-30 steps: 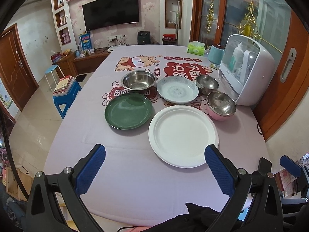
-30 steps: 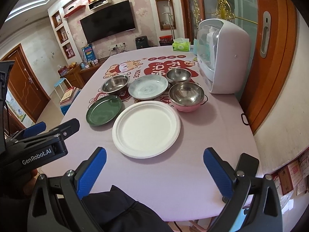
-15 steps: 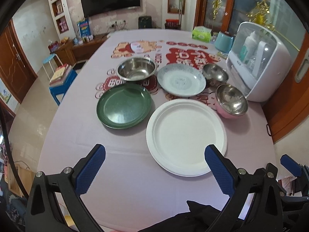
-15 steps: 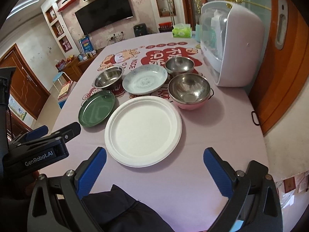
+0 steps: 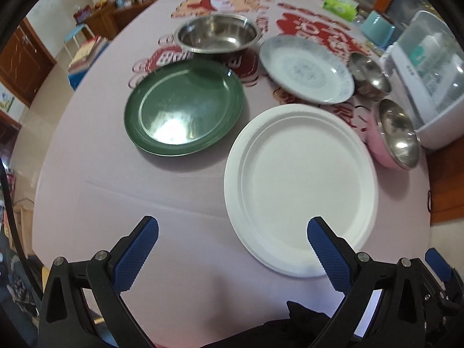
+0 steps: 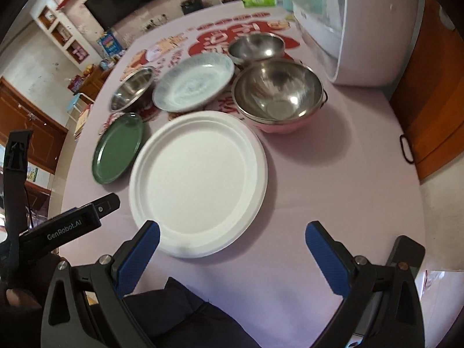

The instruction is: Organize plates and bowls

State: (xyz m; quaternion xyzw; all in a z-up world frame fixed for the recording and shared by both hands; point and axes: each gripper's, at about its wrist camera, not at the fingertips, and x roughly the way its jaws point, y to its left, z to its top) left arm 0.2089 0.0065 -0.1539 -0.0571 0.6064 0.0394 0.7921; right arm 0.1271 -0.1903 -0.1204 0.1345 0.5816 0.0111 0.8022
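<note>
hovering with jaws wide and empty, the left gripper point(image 5: 232, 249) and right gripper point(image 6: 232, 249) flank the near rim of a white plate point(image 5: 301, 185) on the pink worktop point(image 5: 162, 203), with green plate point(image 5: 185, 110), patterned dish point(image 5: 304, 69) and steel bowls point(image 6: 278, 92) unstacked beyond, apparently awaiting sorting.

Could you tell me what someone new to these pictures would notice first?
The big white plate stands out first, nearest the camera on the pink tablecloth, with both open tongs, left and right, poised at its near rim. The green plate lies to its left. Beyond its right side sits a steel bowl nested in a pink one.
</note>
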